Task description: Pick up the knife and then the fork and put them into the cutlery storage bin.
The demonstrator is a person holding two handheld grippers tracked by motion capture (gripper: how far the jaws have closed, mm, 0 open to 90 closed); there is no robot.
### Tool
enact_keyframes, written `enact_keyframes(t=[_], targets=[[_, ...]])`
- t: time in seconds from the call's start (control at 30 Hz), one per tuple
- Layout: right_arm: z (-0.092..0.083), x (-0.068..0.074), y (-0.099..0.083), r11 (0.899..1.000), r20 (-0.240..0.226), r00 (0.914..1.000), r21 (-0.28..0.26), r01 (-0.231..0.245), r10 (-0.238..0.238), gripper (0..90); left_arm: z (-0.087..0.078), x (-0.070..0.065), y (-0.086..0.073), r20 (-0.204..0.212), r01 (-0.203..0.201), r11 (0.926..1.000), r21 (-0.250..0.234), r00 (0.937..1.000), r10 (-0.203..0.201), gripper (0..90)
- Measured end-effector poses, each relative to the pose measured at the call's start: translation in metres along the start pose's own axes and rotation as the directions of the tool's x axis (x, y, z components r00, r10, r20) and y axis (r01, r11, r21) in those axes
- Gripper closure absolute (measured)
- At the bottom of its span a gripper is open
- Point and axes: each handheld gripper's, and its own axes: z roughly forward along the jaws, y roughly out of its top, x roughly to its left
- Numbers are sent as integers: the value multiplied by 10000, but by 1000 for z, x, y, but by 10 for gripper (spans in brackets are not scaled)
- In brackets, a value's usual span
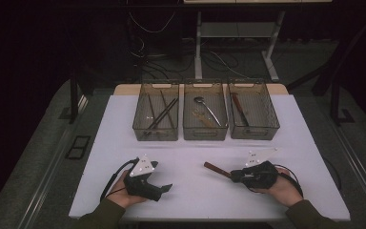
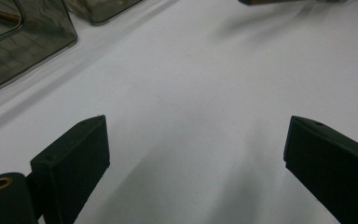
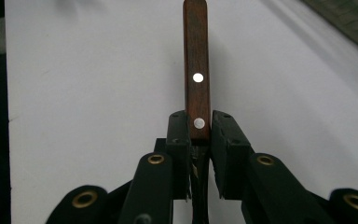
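Right gripper [image 3: 199, 128]: jaws pinched on a wooden handle [image 3: 196, 70], pads pressing its sides near the lower rivet. Handle is brown, flat-sided, with two pale round rivets; it runs straight out from the jaws along the gripper's own line. The metal end is hidden back between the jaws, so whether this is a knife or another utensil cannot be told.

From the high view, the right gripper [image 1: 232, 174] lies low over the white table [image 1: 195, 191], right of centre near the person's edge. The handle [image 1: 214, 167] sticks out toward the left and slightly away from the person, its long axis slanting across the table, not pointing at the bins.

Left gripper [image 1: 164, 187]: jaws spread wide, nothing between them, bare tabletop ahead in its own view. It sits left of centre, well apart from the handle's free end.

Three clear bins stand in a row at the far side. Left bin [image 1: 156, 110] holds long dark sticks, middle bin [image 1: 205, 110] a spoon [image 1: 206, 106] and pale pieces, right bin [image 1: 252, 109] a brown-handled utensil [image 1: 238, 107] much like the held one.

Judgement: the right bin lies almost straight ahead of the right gripper, so the right hand is nearer; the handle would need swinging round to lie lengthwise along that bin.
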Motion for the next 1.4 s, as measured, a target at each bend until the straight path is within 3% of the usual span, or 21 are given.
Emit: enact_keyframes(t=[0.17, 0.37, 0.6, 0.77, 0.93, 1.03, 1.23, 1.4], targets=[[-9, -5, 2, 9991, -31, 9998, -374, -194, 193, 783, 0, 0, 0, -3, 11, 10000, 3, 10000, -11, 59], [-23, -17, 8, 9977, 274, 9988, -559, -380, 396, 783, 1, 0, 0, 2, 0, 10000, 10, 10000, 0, 59], [-42, -36, 22, 9936, 871, 9941, -979, -562, 648, 783, 1, 0, 0, 1, 41, 10000, -9, 10000, -41, 59], [-63, -59, 42, 9889, 1485, 9844, -1284, -752, 941, 783, 1, 0, 0, 15, 35, 10000, -20, 10000, -35, 59], [-82, -93, 65, 9830, 2204, 9648, -1446, -1129, 1432, 782, 1, 0, 0, 33, 45, 10000, -26, 10000, -45, 59], [-84, -117, 74, 9779, 2638, 9461, -1403, -1549, 1877, 782, 1, 0, 0, 60, 20, 10000, -27, 10000, -20, 58], [-75, -162, 82, 9539, 3248, 8991, -1603, -2536, 2936, 781, 1, 0, 0, 114, -29, 10000, -25, 9999, 30, 59], [-59, -183, 82, 9390, 3440, 8738, -1402, -3141, 3437, 781, 0, 0, 0, 186, -10, 10000, -72, 9998, 11, 59]])
